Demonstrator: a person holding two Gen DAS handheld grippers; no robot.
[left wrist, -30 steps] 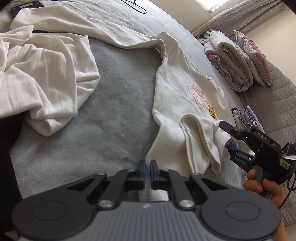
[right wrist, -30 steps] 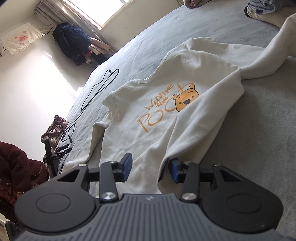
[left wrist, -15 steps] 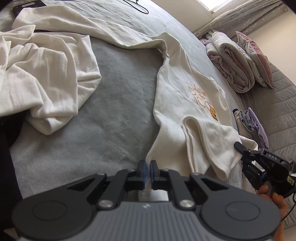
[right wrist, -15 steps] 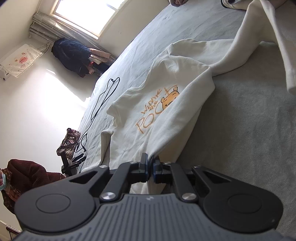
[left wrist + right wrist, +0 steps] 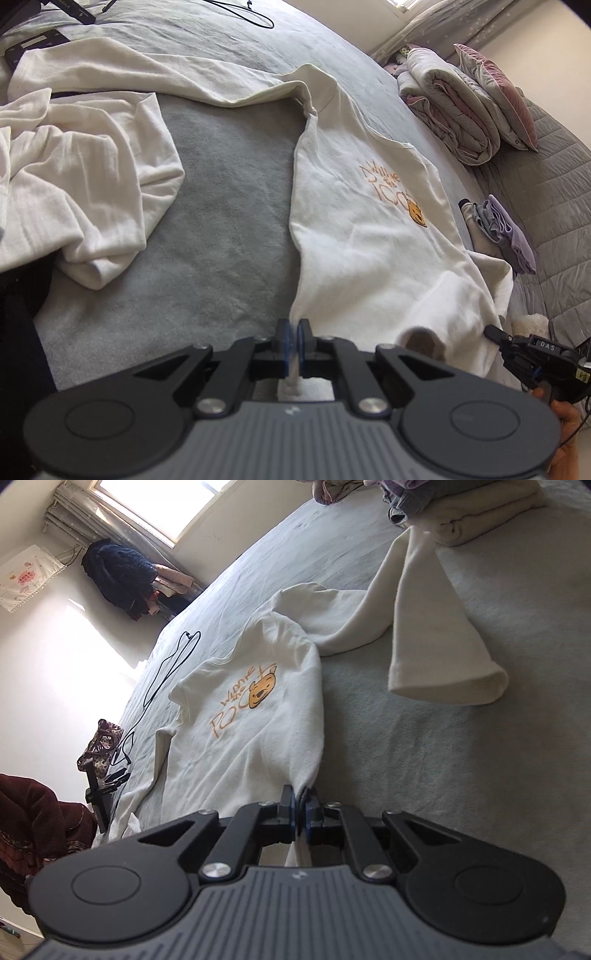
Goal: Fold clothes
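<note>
A cream sweatshirt (image 5: 354,236) with an orange Winnie the Pooh print lies face up on the grey bed (image 5: 229,229). It also shows in the right wrist view (image 5: 258,731). My left gripper (image 5: 293,341) is shut on the sweatshirt's bottom hem at one corner. My right gripper (image 5: 301,808) is shut on the hem at the other corner, and it also shows low at the right of the left wrist view (image 5: 496,334). One sleeve (image 5: 432,642) lies loose on the bed beside the body.
A crumpled white garment (image 5: 81,184) lies to the left. A rolled duvet and a pillow (image 5: 465,107) sit at the far end. Folded clothes (image 5: 465,513) are stacked beyond the sleeve. A black cable (image 5: 166,679) runs across the bed. A dark red garment (image 5: 33,823) hangs at the left.
My right gripper closed on the sweatshirt's hem and pulled it back. The sleeve that lay over the body slid off to the side. My left gripper kept its hold.
</note>
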